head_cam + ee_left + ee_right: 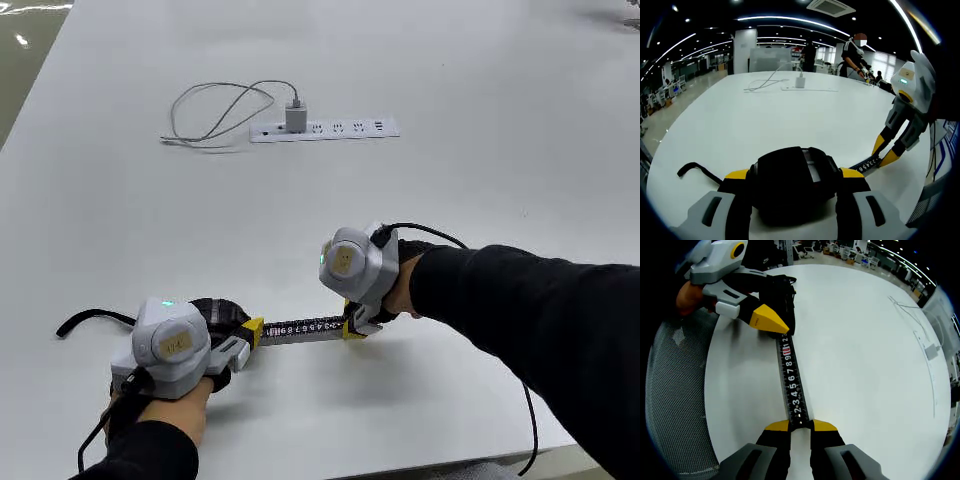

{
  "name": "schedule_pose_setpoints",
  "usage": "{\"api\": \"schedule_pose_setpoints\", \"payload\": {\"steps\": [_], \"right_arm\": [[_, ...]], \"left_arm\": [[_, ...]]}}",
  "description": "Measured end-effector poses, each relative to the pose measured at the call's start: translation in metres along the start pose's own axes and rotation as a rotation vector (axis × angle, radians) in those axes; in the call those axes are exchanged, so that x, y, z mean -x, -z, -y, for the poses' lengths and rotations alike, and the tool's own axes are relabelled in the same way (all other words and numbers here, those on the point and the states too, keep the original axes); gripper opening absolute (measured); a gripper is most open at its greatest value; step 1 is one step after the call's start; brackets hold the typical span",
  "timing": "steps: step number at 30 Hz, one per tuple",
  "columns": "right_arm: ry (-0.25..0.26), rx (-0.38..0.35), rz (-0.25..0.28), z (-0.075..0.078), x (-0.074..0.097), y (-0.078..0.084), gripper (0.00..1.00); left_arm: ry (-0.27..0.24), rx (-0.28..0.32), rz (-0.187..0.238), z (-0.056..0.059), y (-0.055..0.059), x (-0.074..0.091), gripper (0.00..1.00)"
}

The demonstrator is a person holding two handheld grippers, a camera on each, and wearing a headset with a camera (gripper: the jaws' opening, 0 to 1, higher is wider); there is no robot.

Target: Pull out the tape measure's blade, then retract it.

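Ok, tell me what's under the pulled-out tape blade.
Only bare white table shows beneath the blade. The right gripper has its jaws over the blade's tip, and the other end disappears into the black case clamped by the left gripper, so the table under those ends is hidden.

The white tabletop (pixel 450 80) looks smooth with a soft sheen, the black tape measure case (pixel 792 192) matt plastic or rubber, its dark blade (pixel 791 385) smooth and slightly glossy, the black sleeve (pixel 540 310) matt cloth.
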State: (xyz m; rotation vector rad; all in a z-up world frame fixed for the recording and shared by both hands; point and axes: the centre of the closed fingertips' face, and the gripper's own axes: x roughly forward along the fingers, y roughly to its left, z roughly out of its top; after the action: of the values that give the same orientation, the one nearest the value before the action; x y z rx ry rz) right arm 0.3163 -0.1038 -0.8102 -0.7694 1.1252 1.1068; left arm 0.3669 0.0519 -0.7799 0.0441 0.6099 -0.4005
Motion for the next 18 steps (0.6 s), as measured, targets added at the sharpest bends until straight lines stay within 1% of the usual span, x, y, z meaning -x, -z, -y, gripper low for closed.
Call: {"api": "schedule_pose_setpoints", "payload": {"steps": [8, 15, 18], "right_arm": [[0.001, 0.007, 0.005, -0.0005, -0.0008, -0.0021, 0.11], [-0.006, 0.012, 0.015, -0.0013, -0.0012, -0.0047, 0.11], [-0.017, -0.002, 0.026, -0.0021, -0.0008, -0.0057, 0.11]], "left_arm": [[-0.004, -0.006, -0.003, -0.0002, -0.0003, 0.0002, 0.65], [0.0, -0.004, 0.007, -0.0006, -0.0009, 0.0001, 0.65], [0.004, -0.008, 0.009, -0.0004, -0.0012, 0.0001, 0.65]]}}
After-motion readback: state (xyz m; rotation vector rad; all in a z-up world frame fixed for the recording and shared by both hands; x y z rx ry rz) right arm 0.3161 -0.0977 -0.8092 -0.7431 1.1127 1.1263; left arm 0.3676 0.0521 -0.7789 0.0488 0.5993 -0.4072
